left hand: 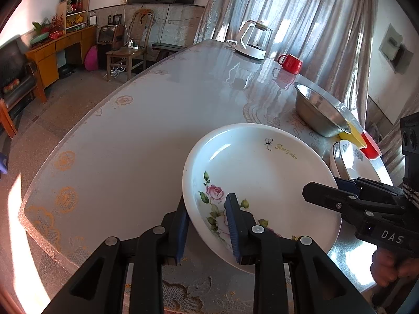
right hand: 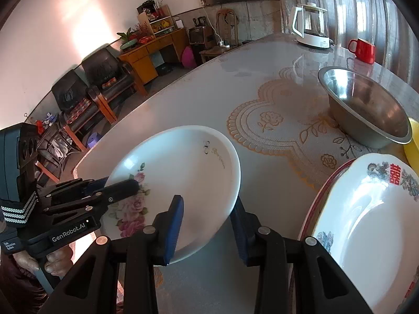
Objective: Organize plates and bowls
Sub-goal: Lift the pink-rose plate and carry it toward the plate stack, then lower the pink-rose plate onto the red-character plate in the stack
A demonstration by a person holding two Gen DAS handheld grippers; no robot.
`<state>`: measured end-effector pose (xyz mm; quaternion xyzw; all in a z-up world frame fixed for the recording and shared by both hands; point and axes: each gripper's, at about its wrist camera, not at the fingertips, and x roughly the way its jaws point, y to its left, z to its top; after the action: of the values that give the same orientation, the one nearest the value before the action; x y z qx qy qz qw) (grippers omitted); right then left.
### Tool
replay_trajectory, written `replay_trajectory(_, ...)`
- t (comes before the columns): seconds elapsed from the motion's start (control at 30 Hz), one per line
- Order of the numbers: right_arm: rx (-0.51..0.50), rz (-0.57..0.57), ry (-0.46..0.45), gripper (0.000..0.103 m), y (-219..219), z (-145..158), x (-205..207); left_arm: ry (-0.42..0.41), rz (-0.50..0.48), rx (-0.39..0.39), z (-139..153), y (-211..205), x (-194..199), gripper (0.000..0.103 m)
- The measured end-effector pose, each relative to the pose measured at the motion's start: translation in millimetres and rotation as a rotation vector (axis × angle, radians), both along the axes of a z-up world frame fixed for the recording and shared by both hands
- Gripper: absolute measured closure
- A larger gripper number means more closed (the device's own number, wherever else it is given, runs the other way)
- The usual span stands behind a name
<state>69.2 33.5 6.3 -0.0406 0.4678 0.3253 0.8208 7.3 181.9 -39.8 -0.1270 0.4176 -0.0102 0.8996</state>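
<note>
A white deep plate with pink roses (left hand: 262,183) is held tilted above the table, and it also shows in the right wrist view (right hand: 183,170). My left gripper (left hand: 208,225) straddles its near-left rim, one finger inside and one outside. My right gripper (right hand: 207,225) straddles the opposite rim the same way and shows in the left wrist view (left hand: 327,196). A steel bowl (right hand: 366,110) stands at the right. White plates with a red character (right hand: 366,222) are stacked at the lower right.
A white kettle (right hand: 311,26) and a red mug (right hand: 362,49) stand at the table's far end. A yellow bowl (right hand: 412,144) sits beside the steel bowl, with a red one (left hand: 370,147) behind it. Chairs and a wooden cabinet (right hand: 152,49) stand beyond the table.
</note>
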Motion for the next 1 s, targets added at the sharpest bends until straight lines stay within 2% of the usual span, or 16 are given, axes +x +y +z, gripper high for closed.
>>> replay_trajectory(0.33,0.069,-0.031,0.029,0.067,-16,3,2,-0.024,-0.030,-0.037,1,-4,-6,0.076)
replay_trajectory(0.6,0.093,-0.056,0.006,0.067,-29,13,-2,-0.074,-0.069,-0.057,11,-11,-11,0.076)
replay_trajectory(1.0,0.123,-0.137,-0.018,0.067,-66,28,-18,-0.124,-0.153,-0.025,32,-39,-8,0.077)
